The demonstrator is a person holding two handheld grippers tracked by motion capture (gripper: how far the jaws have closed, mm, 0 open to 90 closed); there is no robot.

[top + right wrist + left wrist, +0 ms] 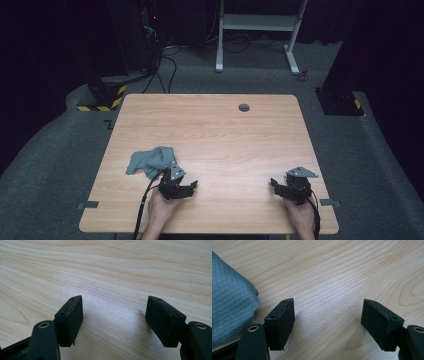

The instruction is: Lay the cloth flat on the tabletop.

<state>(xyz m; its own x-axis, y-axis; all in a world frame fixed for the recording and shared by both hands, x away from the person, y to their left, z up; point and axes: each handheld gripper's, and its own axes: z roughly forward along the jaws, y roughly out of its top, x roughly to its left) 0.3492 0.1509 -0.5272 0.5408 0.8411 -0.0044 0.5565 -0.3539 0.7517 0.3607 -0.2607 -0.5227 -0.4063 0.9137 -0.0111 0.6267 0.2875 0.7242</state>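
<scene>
The grey cloth point(151, 161) lies crumpled on the table point(225, 135), just beside the left gripper point(192, 186). Both grippers, left and right point(274, 183), gape wide with nothing between their 2 jaws. The cloth looks soft and light; pinching a raised fold or corner should work best.

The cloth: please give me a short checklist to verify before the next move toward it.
1. Left gripper open: ok, jaws wide apart with bare table between them.
2. Right gripper open and empty: ok.
3. Cloth within reach: ok, it lies crumpled just beside the left gripper.
4. Cloth free of the jaws: ok, in the left gripper view it lies apart to the side.
5. Path of the right gripper to the cloth: ok, bare table between.
6. Cloth edges or corners findable: cannot tell, it is bunched.
</scene>
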